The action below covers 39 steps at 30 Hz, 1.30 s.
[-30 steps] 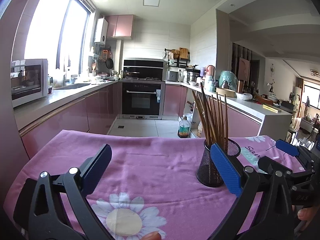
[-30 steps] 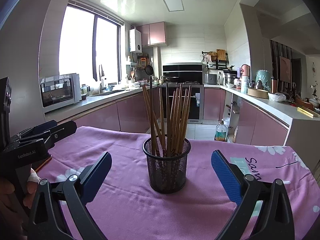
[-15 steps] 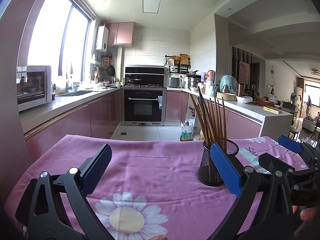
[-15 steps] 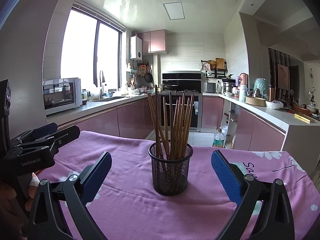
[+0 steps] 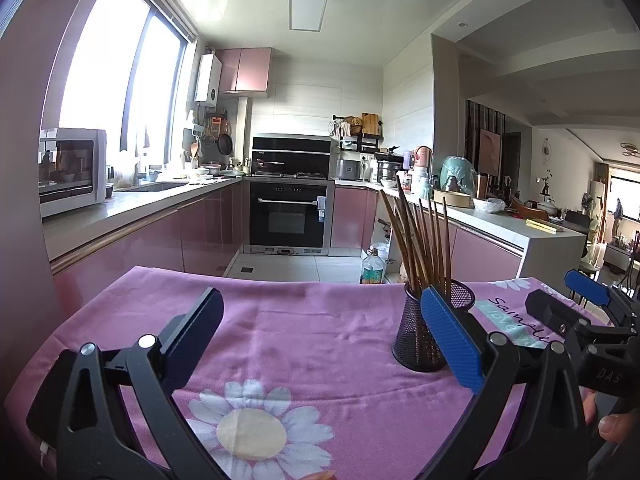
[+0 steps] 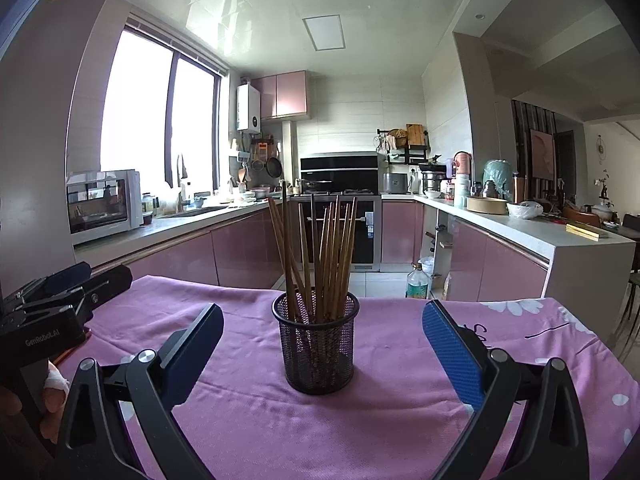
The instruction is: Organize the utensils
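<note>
Black mesh cup (image 6: 318, 348) upright on pink cloth (image 6: 400, 420), brown chopsticks (image 6: 320, 256) standing inside

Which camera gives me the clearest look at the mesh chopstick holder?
The right wrist view: the mesh chopstick holder stands centred and unobstructed. In the left wrist view it sits off right, its lower side hidden behind the left claw's blue finger.

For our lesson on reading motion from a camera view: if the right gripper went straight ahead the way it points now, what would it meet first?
Most likely the black wire-mesh cup of brown wooden chopsticks. It stands centred between the open jaws of the right gripper, on the pink flowered cloth, with nothing visible between; the depth is unclear.
</note>
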{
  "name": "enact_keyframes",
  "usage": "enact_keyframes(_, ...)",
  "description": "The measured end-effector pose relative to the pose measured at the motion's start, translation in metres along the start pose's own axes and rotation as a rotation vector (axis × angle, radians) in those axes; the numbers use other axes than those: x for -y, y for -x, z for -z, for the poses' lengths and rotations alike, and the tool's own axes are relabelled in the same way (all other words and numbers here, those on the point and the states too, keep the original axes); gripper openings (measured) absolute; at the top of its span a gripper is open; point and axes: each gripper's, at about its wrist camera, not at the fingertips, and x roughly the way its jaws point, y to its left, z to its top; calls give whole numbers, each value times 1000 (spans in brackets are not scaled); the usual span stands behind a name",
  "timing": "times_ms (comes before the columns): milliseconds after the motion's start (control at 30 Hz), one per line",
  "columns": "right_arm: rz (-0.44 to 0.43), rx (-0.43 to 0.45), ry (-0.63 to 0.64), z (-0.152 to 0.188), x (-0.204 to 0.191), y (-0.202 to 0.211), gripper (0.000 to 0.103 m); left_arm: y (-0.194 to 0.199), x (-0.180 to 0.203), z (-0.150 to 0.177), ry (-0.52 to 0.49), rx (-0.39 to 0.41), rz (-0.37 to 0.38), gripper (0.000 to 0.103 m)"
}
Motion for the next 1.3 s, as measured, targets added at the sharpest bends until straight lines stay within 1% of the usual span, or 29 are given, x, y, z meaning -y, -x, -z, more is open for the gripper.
enact_keyframes(267,26,42,2,-1,-1,8,96,0,0,2,8,-6,-2,97)
enact_keyframes(767,50,64,14,0,-4,14,96,-1,2,6,17,-12,-5,97)
enact_keyframes(1300,51,68,9,0,-5,15,96,-2,5,8,17,-15,-5,97)
